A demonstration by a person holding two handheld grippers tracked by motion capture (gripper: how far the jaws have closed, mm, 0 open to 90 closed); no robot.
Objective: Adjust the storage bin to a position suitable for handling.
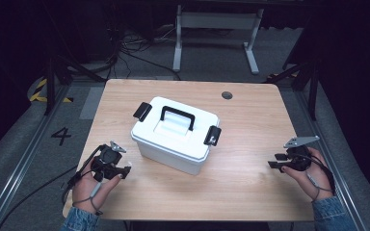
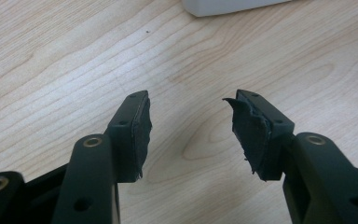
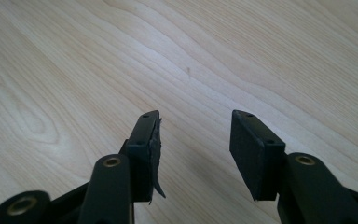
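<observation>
A white storage box (image 1: 173,137) with a black carry handle (image 1: 177,117) and two black side latches (image 1: 142,111) sat near the middle of the wooden table (image 1: 250,120), turned at an angle; its lid was on. In the left gripper view a white corner of the box (image 2: 228,5) was cut off by the top edge. The left gripper (image 1: 119,172) rested near the box's front left corner, apart from it, its jaws spread with nothing between them; the worn, peeling pads (image 2: 249,133) showed in its own view. The right gripper (image 1: 277,160) lay well to the box's right, jaws likewise parted and empty over bare wood. Beyond the box, a small dark round hole (image 1: 227,95) marked the table's far edge.
</observation>
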